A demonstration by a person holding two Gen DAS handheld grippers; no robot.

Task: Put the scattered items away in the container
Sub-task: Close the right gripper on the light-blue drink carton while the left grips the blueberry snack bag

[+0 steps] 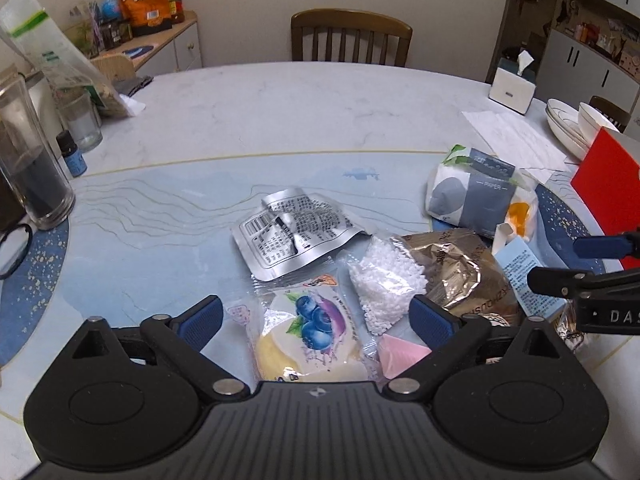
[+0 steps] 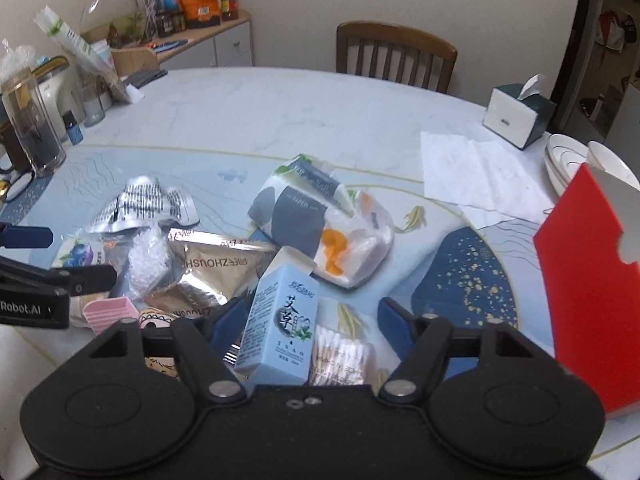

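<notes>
My left gripper [image 1: 316,316] stands open over the table. A blueberry snack packet [image 1: 316,332] lies between its fingers, and neither pad touches it. Beside the packet are a silver foil packet [image 1: 292,228], a bag of white beads [image 1: 384,276], a brown-gold foil bag [image 1: 460,272] and a pink piece [image 1: 400,354]. My right gripper [image 2: 312,320] is open around an upright light blue carton [image 2: 284,320] and a pack of cotton swabs [image 2: 340,356]. Its right pad is clear of both. A tissue pack [image 2: 304,204] lies behind. The red container [image 2: 592,280] stands at the right.
A tall glass jar [image 1: 28,168], a small blue bottle [image 1: 74,156] and eyeglasses [image 1: 16,248] sit at the left edge. A tissue box [image 2: 516,116], paper sheets [image 2: 476,168] and stacked white bowls [image 2: 592,164] are at the far right. A wooden chair [image 1: 352,36] stands behind the table.
</notes>
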